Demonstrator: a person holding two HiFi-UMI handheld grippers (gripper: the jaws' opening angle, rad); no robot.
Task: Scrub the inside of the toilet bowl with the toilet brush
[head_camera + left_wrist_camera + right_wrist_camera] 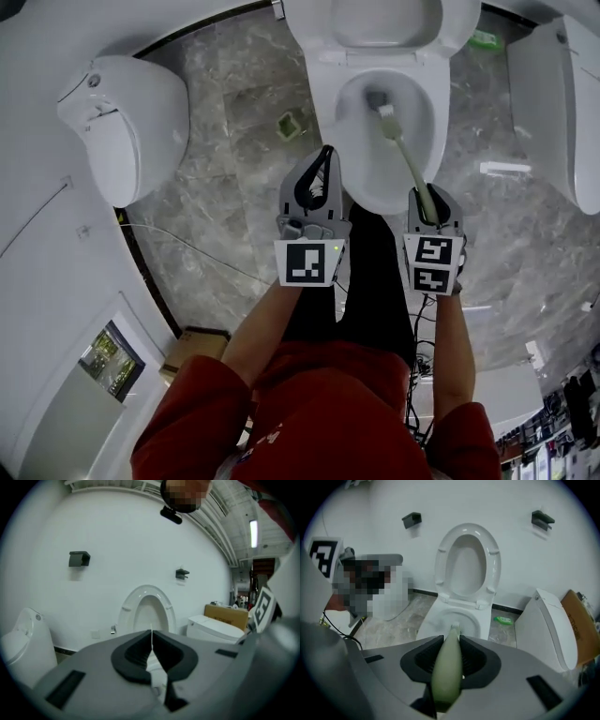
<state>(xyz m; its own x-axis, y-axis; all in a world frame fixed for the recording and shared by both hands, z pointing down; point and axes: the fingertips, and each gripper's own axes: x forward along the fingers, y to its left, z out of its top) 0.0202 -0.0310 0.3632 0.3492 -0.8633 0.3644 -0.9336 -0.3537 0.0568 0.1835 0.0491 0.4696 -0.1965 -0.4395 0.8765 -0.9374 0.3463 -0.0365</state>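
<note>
The white toilet stands at the top middle with its seat and lid raised. My right gripper is shut on the pale green handle of the toilet brush. Its white head hangs inside the bowl above the drain. In the right gripper view the handle runs out between the jaws toward the bowl. My left gripper hovers just left of the bowl's front rim. It is shut with nothing in it, its tips meeting in front of the raised lid.
A second toilet stands at the left and a third at the right. A small green holder sits on the marble floor left of the bowl, a green bottle behind it. A cardboard box and a cable lie lower left.
</note>
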